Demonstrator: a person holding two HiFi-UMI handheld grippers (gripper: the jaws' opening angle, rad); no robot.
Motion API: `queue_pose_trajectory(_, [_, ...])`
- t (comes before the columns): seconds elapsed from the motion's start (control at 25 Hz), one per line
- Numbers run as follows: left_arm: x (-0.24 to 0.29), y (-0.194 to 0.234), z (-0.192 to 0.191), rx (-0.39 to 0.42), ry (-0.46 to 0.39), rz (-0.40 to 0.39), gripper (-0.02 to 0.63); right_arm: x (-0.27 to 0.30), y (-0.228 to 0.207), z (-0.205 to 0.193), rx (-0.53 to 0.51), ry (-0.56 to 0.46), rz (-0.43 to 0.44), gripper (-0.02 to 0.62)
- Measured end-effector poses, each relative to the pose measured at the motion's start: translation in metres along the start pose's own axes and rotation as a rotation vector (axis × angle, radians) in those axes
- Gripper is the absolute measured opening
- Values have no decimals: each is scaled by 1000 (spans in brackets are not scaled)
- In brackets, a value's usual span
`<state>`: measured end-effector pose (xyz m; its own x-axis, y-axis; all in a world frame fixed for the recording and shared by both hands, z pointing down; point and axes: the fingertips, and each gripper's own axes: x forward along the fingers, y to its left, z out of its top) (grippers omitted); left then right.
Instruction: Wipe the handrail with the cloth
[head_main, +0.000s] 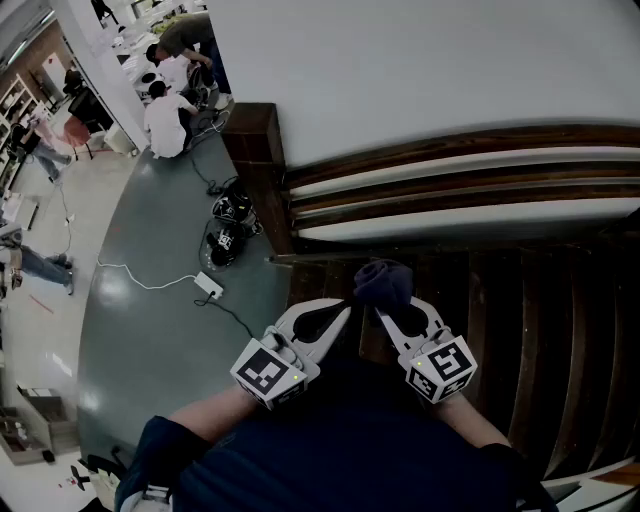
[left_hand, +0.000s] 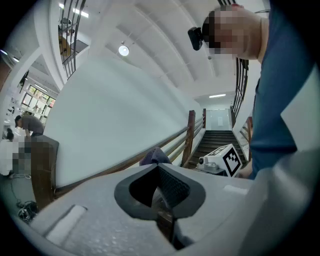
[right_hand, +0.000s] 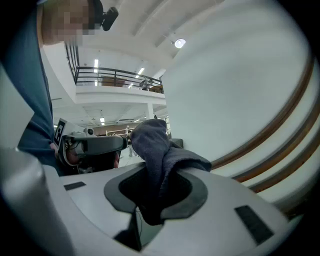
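A dark blue cloth (head_main: 383, 282) is bunched up over the stair edge, just below the wooden handrail (head_main: 460, 150). My right gripper (head_main: 384, 312) is shut on the cloth (right_hand: 156, 145), which rises out of the jaws as a rounded wad. My left gripper (head_main: 343, 310) sits close beside it on the left, shut, with nothing held; the cloth (left_hand: 154, 156) shows just beyond its tip. The handrail (left_hand: 167, 141) runs up along the white wall, and its brown rails (right_hand: 286, 114) curve past on the right. Each gripper's marker cube shows in the other's view.
A dark wooden newel post (head_main: 255, 150) ends the rail at the left. Dark stair treads (head_main: 560, 340) lie under and to the right of me. On the grey floor below lie a white power strip (head_main: 210, 286), cables and black devices (head_main: 232, 225). People (head_main: 165, 115) sit farther off.
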<state>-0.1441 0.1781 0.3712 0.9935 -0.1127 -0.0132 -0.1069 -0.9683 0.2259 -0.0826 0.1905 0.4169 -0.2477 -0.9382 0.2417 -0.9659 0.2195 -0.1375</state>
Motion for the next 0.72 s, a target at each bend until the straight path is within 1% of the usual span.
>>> queue_pose_trajectory(0.32, [0, 1, 1, 27, -7, -9, 3, 0, 0, 2, -2, -2, -3, 87])
queue_pose_trajectory(0.4, [1, 1, 3, 12, -7, -7, 3, 1, 0, 2, -3, -1, -3, 87])
queue_pose_trajectory(0.56, [-1, 0, 0, 17, -13, -13, 3, 0, 0, -1, 18, 5, -2, 87])
queue_pose_trajectory(0.72, [-1, 1, 0, -3, -12, -11, 3, 1, -1, -3, 24, 10, -7, 87])
